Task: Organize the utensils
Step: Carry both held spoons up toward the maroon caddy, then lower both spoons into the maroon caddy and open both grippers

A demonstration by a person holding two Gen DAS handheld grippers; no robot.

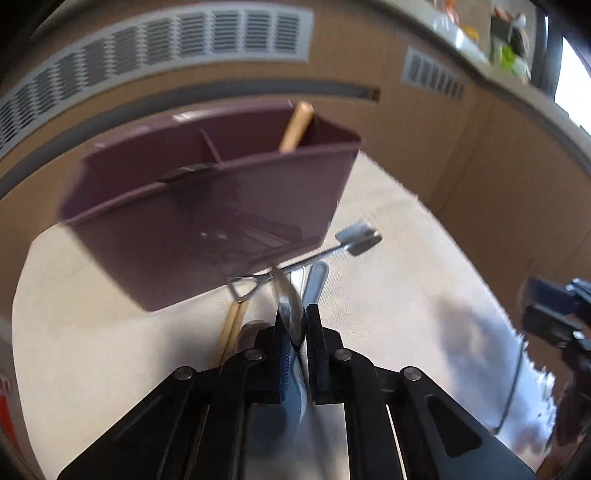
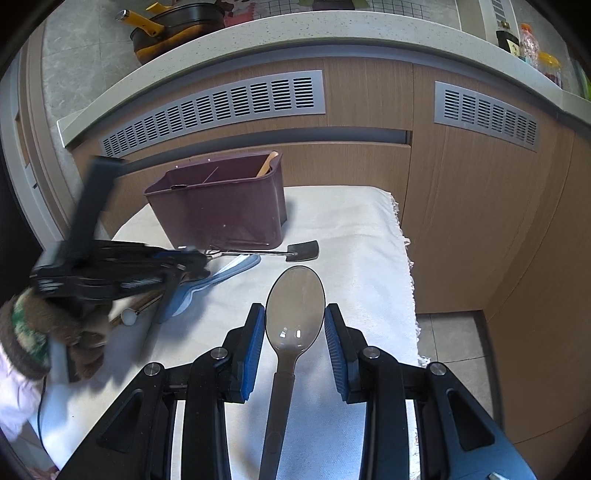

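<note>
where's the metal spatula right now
The metal spatula lies flat on the white cloth just in front of the purple utensil caddy, blade toward the right; in the right wrist view it sits beyond the grey spoon.

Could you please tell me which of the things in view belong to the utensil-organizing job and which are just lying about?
Part of the job:
- purple utensil holder
- wooden utensil standing in it
- grey serving spoon between the right tool pads
- blue spoons
- metal spatula
- left tool, shut on a utensil

Lying about:
- pan on the counter
- bottles
- white cloth
</note>
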